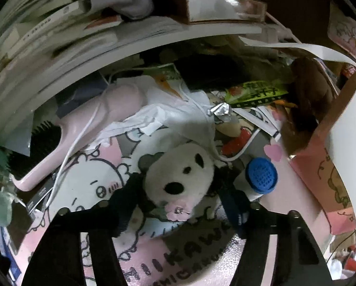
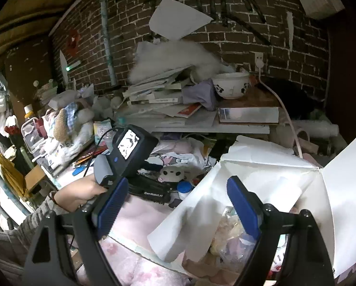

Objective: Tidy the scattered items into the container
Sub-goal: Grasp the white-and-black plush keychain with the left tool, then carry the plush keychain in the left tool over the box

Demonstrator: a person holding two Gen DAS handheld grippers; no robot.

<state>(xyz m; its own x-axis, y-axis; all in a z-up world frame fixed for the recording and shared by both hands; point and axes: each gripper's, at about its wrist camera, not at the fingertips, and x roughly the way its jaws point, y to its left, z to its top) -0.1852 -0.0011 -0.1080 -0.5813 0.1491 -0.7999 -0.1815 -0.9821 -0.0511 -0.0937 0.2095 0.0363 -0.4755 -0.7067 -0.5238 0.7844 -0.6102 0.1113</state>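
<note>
In the left wrist view, the left gripper [image 1: 178, 205] has its jaws clamped on a small panda toy [image 1: 178, 178], one pad pressed against each side of its head. The toy lies on a pink cartoon mat [image 1: 101, 178]. A bottle with a blue cap [image 1: 261, 175] lies just to its right, and a pink hairbrush [image 1: 82, 133] to its left, with a white cable [image 1: 65, 166] across it.

In the right wrist view, the right gripper [image 2: 180, 209] hangs with its jaws wide apart and nothing between them, above an open white box [image 2: 273, 174] holding paper and soft packets. To the left, a hand [image 2: 82, 195] holds the left gripper at the toy.
</note>
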